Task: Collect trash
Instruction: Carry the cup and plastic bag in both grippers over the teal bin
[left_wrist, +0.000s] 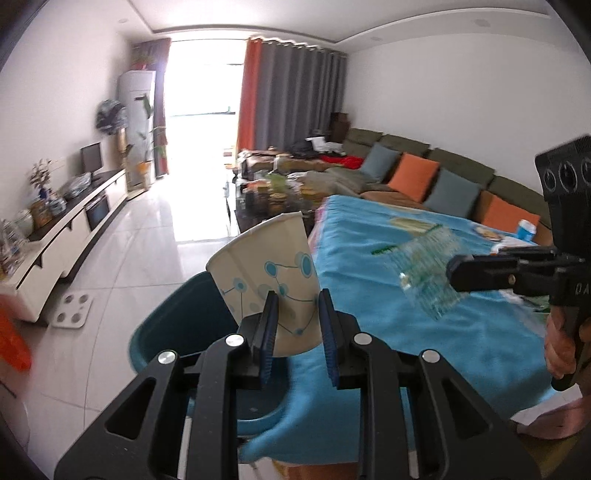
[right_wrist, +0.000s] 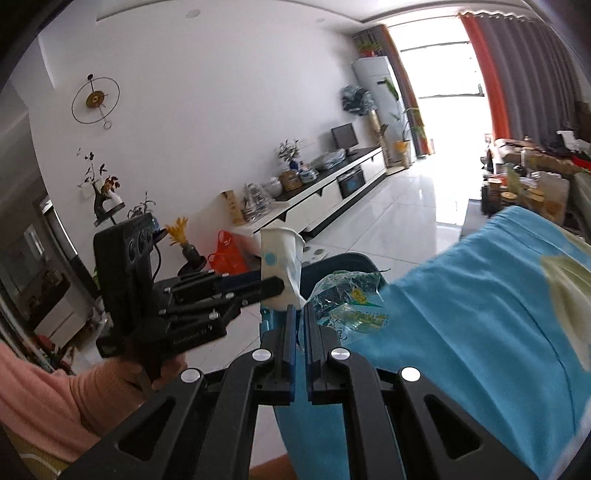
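Observation:
A white paper cup (left_wrist: 266, 273) with blue dots is pinched near its base by my left gripper (left_wrist: 297, 306), which is shut on it; the cup tilts left over a dark teal bin (left_wrist: 177, 325). To the right, my right gripper (left_wrist: 453, 272) is shut on a crumpled clear plastic wrapper (left_wrist: 424, 273) above the blue tablecloth (left_wrist: 424, 343). In the right wrist view, my right gripper (right_wrist: 302, 309) grips the wrapper (right_wrist: 347, 299) at the bin (right_wrist: 354, 263) rim. The left gripper (right_wrist: 276, 283) holds the cup (right_wrist: 280, 254) just left of it.
The table's corner with blue tablecloth (right_wrist: 480, 314) overhangs the bin. A white scale (left_wrist: 72, 308) and orange bag (right_wrist: 227, 251) lie on the tiled floor by the TV cabinet (left_wrist: 74, 221). A cluttered coffee table (left_wrist: 273, 192) and sofa (left_wrist: 424, 173) stand beyond. A person's hand (left_wrist: 559, 350) holds the right gripper.

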